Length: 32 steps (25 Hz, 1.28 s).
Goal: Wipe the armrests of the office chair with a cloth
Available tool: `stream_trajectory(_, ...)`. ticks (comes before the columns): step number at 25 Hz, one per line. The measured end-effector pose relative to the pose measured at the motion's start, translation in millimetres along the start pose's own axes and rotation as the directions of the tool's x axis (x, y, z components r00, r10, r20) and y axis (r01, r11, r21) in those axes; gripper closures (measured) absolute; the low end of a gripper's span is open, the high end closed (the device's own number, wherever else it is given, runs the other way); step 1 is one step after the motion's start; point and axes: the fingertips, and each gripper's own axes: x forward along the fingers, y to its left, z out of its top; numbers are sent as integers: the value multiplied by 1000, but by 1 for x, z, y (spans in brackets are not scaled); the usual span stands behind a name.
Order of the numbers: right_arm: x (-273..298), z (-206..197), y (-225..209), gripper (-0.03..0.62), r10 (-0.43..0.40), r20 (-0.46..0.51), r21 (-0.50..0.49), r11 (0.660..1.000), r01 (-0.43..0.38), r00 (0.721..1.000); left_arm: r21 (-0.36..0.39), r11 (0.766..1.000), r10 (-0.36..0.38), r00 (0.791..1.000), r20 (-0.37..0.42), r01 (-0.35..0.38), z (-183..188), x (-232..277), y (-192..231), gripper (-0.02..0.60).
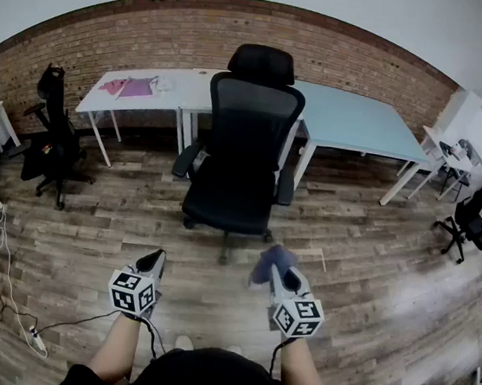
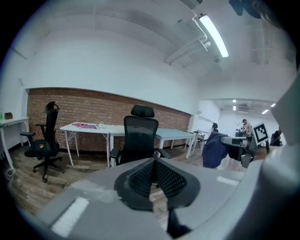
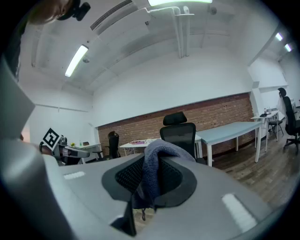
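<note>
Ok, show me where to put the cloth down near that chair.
Blue table right of the office chair is bare. White table holds pink items at its left end, free nearer the chair. Floor right of the chair is open; cables clutter the left.

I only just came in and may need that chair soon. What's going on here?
A person stands facing the black office chair with a gripper in each hand. The right gripper is shut on a bluish cloth. The left gripper is shut with nothing in it. Both are held short of the chair, so neither armrest is being wiped yet.
</note>
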Motion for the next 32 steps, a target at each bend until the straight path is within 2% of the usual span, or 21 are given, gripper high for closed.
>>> stream_trajectory(7,1,-1,2,520,16,12,-24,1000,-16,1000,-26,999,47,999,-4,-47,-10,-8,14,575)
stream_trajectory(25,12,-20,13,520,63,-62,-25,998,-65,996,-43,998,43,999,-26,-44,-22,-6,21,575)
stream_trajectory(32,25,-31,31,520,96,-104,-34,994,-100,990,-69,996,44,998,-41,-47,-30,-8,33,575)
